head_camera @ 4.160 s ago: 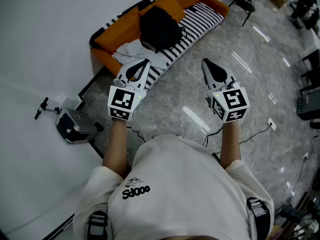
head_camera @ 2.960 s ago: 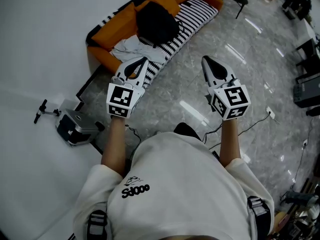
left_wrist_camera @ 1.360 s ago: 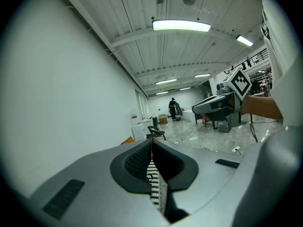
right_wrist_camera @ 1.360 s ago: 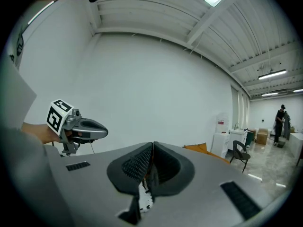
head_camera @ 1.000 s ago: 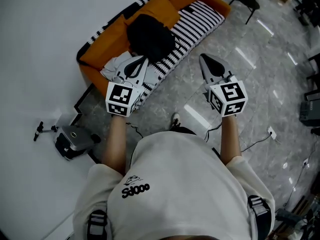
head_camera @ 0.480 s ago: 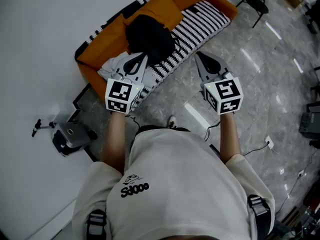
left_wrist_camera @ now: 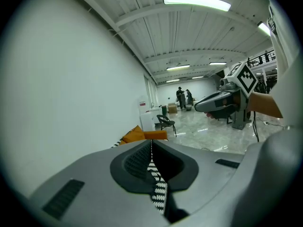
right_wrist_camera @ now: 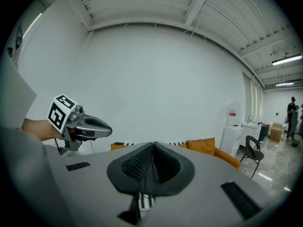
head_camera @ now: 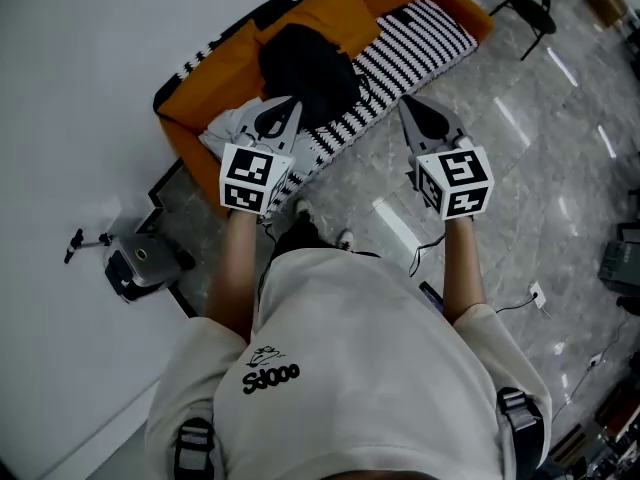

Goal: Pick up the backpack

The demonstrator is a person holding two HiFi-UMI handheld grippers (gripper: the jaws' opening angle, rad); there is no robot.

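Backpack (head_camera: 305, 68) on orange striped sofa (head_camera: 215, 66) against white wall (head_camera: 80, 58), grey marble floor (head_camera: 520, 168)

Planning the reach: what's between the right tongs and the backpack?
In the head view, the black-and-white striped sofa cover lies between the right tongs and the black backpack.

Item: black backpack (head_camera: 305, 66), soft-sided, rounded and slumped, no print or colour trim discernible. It lay on the seat of an orange sofa (head_camera: 205, 78), on the black-and-white striped cover (head_camera: 425, 36), its back against an orange cushion (head_camera: 335, 10). Its near end met a crumpled pale cloth (head_camera: 232, 128). Thin black straps trailed from its edge over the stripes.
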